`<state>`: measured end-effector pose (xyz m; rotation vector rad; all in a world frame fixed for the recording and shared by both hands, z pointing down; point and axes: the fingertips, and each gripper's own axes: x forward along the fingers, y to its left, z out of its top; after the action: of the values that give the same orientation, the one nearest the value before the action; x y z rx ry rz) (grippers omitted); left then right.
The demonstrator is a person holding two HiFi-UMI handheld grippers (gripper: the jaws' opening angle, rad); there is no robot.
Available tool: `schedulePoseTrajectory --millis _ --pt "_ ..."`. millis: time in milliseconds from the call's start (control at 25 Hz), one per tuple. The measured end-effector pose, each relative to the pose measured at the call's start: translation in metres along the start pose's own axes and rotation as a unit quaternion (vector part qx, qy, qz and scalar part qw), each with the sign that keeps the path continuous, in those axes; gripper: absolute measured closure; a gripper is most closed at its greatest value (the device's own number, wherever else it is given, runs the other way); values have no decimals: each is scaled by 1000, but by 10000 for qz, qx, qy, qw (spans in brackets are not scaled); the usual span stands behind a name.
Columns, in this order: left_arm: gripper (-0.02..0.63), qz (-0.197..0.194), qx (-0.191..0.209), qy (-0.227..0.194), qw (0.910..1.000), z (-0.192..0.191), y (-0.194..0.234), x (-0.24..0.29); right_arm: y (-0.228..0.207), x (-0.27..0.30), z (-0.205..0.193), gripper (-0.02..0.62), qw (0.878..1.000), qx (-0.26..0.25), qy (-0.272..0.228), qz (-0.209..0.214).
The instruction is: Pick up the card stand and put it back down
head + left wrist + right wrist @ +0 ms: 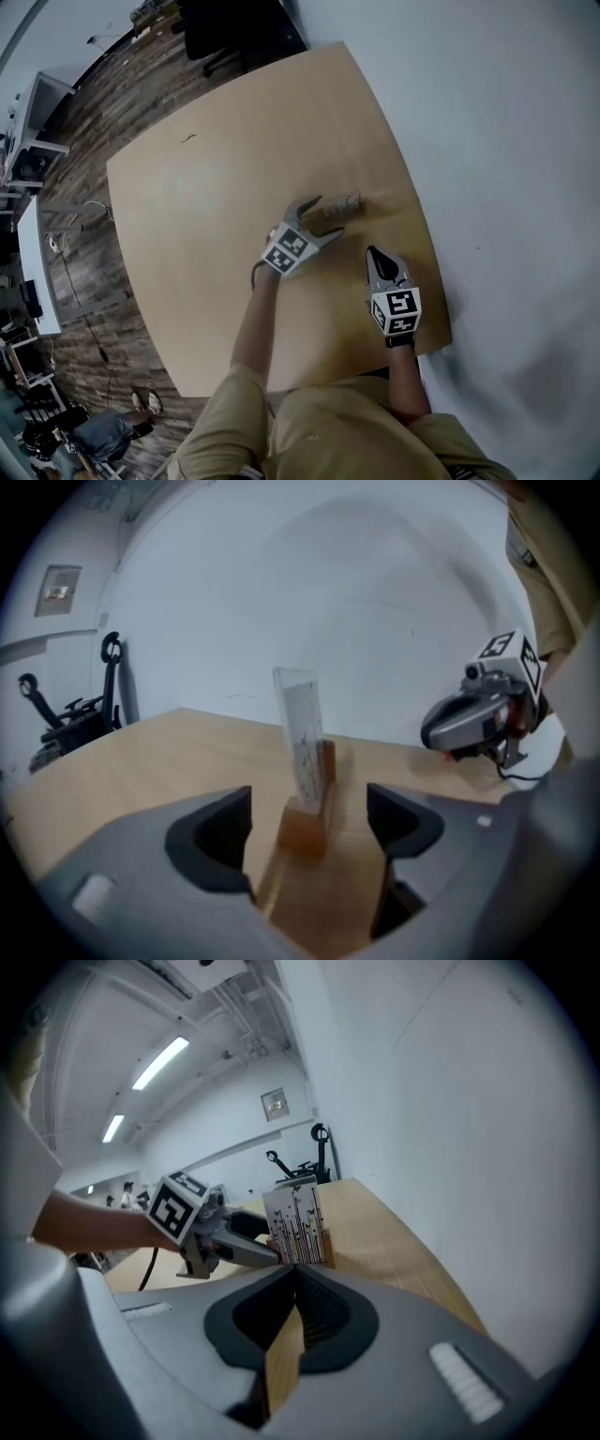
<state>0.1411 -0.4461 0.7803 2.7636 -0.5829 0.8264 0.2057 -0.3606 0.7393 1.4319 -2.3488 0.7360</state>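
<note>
Right hand-held gripper (293,1276) is hovering nearest to me, low over the right part of the table (216,187), and I am seeing its jaws pressing together with nothing caught between them. It is pointing toward the card stand (305,780) from nearby. Left hand-held gripper (307,819) is reaching a little farther in. Its jaws are standing spread wide, one on each side of the stand's wooden base, and neither pad is touching it as far as I am making out. The card stand is sitting upright on the table between those spread jaws, its pale card with thin black marks rising from the slot in the block. Beyond it the tabletop is stretching away toward a white wall (328,602) on one side. Dark plank flooring (103,122) and a black office chair (234,33) are showing past the far edge.
</note>
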Motion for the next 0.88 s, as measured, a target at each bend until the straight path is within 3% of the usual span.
schedulePoseTrajectory --millis 160,520,760,880 --pt "247 -152 271 87 9995 2 5 26 -1 12 -4 591 9998 -110 121 70" --pt "516 -223 618 352 9972 -3 -4 47 -17 15 -7 591 9998 214 14 -12" --pt "526 -96 379 351 9986 0 -20 23 3 5 12 591 9998 81 -137 104" --pt "528 165 221 256 9993 9 -45 -8 19 -18 21 591 9995 -33 -266 162"
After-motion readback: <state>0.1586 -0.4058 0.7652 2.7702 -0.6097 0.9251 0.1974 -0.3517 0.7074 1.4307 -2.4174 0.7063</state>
